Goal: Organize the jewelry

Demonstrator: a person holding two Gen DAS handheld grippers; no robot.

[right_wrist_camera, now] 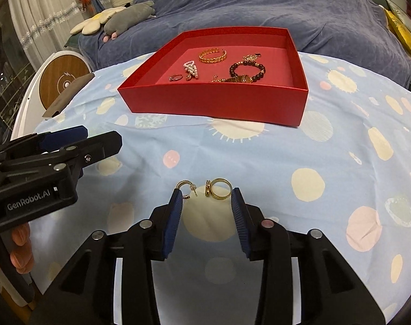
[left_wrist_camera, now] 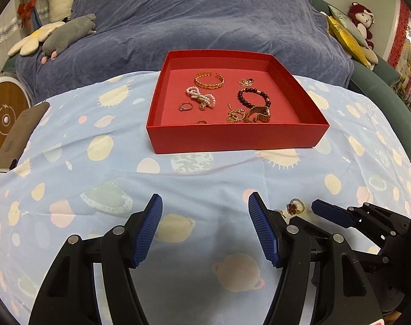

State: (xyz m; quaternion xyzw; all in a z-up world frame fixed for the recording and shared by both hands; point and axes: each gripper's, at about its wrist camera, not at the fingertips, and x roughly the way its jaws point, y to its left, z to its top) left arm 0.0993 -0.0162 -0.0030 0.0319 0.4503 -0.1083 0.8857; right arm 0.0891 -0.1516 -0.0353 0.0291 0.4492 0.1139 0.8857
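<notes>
Blue pads of my left gripper (left_wrist_camera: 205, 203) fill the near edge of the left wrist view, jaws spread wide with only the planet-print cloth (left_wrist_camera: 97, 162) between them. Just right of the right pad lies a gold ring with a red clover (left_wrist_camera: 295, 206), and next to it the tip of my right gripper (left_wrist_camera: 330, 213) reaches in from the right. Farther off, in the middle of the surface, sits the red box (left_wrist_camera: 232, 138). Inside I see a gold bangle (left_wrist_camera: 209, 80) at the far side, a pearl bow (left_wrist_camera: 201, 97) and a small ring (left_wrist_camera: 185, 106) on the left, a dark bead bracelet (left_wrist_camera: 255, 97) on the right, and a gold chain heap (left_wrist_camera: 248, 114) near the front wall. Beyond the surface is a blue-covered sofa (left_wrist_camera: 205, 21).

From the right wrist view, my right gripper (right_wrist_camera: 206, 193) is closest, jaws partly spread and pinching nothing. A gold hoop earring (right_wrist_camera: 185, 188) lies on the cloth touching the left fingertip (right_wrist_camera: 175, 197), and a wide gold ring (right_wrist_camera: 219, 188) rests just inside the right one, with a thinner band leaning on its left. My left gripper (right_wrist_camera: 81, 140) enters from the left, a gloved hand (right_wrist_camera: 18, 246) below it. Far ahead stands the red box, the same pieces inside it.
</notes>
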